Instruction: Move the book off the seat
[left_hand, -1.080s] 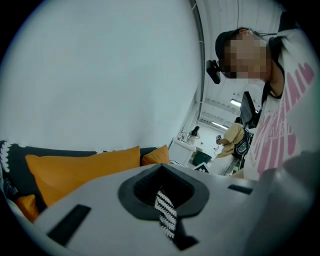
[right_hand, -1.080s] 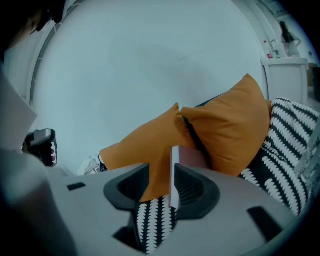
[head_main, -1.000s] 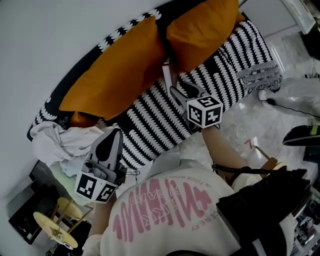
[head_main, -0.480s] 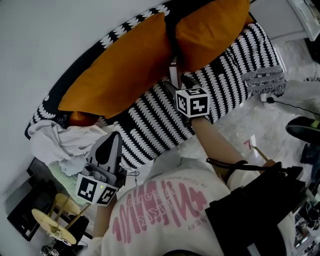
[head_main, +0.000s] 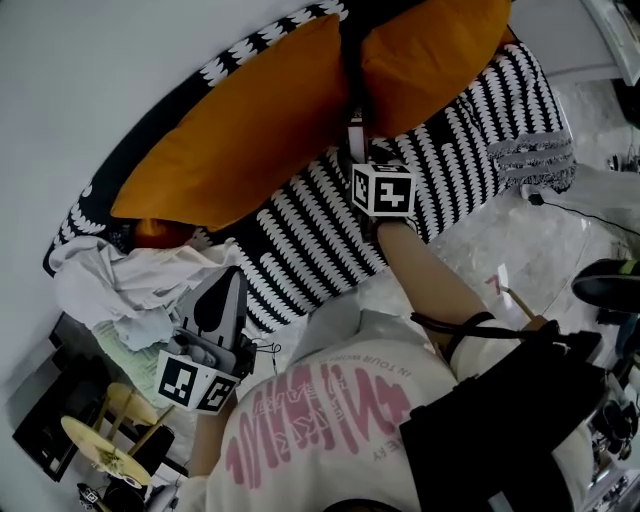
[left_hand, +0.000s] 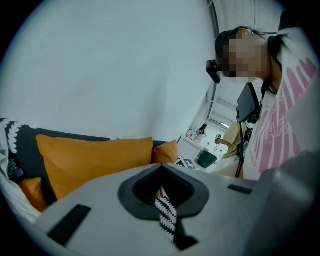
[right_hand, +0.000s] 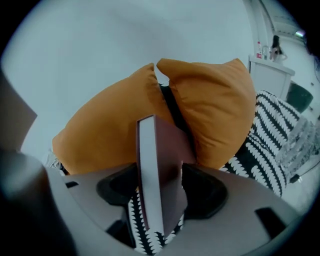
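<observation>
Right gripper (right_hand: 160, 187) pitches steeply down on an outstretched forearm. Its jaws have just been opening and stand wide, with the book (right_hand: 167, 165) between them, unclamped. The book stands on edge on the seat (head_main: 320, 240), long axis upright, page edge facing the gripper, back against two cushions (right_hand: 110, 125). Since a second ago this gripper has dropped closer to the cushions. Left gripper (left_hand: 162, 200) is held low, jaws together, empty.

The book (right_hand: 167, 160) has a smooth, matt maroon cover and a white paper page block. The cushions (head_main: 240, 140) are plain orange cloth, softly creased. The sofa cover (head_main: 320, 240) is black-and-white patterned cloth. The floor (head_main: 510, 250) looks like glossy, marbled stone.
</observation>
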